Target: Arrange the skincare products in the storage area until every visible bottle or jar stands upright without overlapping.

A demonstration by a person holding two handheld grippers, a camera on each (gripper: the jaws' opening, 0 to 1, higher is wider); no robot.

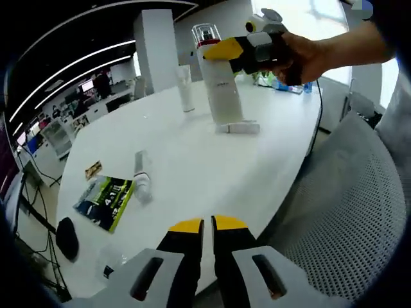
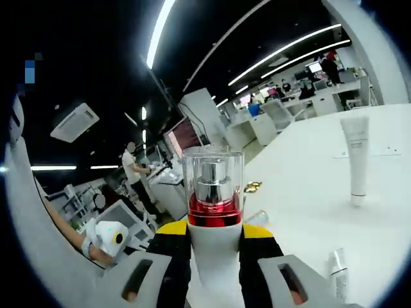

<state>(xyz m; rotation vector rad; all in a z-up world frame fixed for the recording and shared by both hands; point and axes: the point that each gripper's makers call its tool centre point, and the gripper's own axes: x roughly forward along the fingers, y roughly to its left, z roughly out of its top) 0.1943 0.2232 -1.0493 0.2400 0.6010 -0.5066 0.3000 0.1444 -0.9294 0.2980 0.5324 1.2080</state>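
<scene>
While the left gripper (image 1: 207, 226) hangs clenched and empty at the bottom centre of the left gripper view, the right gripper (image 2: 214, 232) clamps the tall white pump bottle (image 1: 220, 90), upright on the white table (image 1: 192, 173) at upper centre. Next it should probably let go cleanly. Two tubes (image 1: 140, 178) (image 1: 238, 128) lie flat; another tube (image 1: 185, 90) stands beyond.
</scene>
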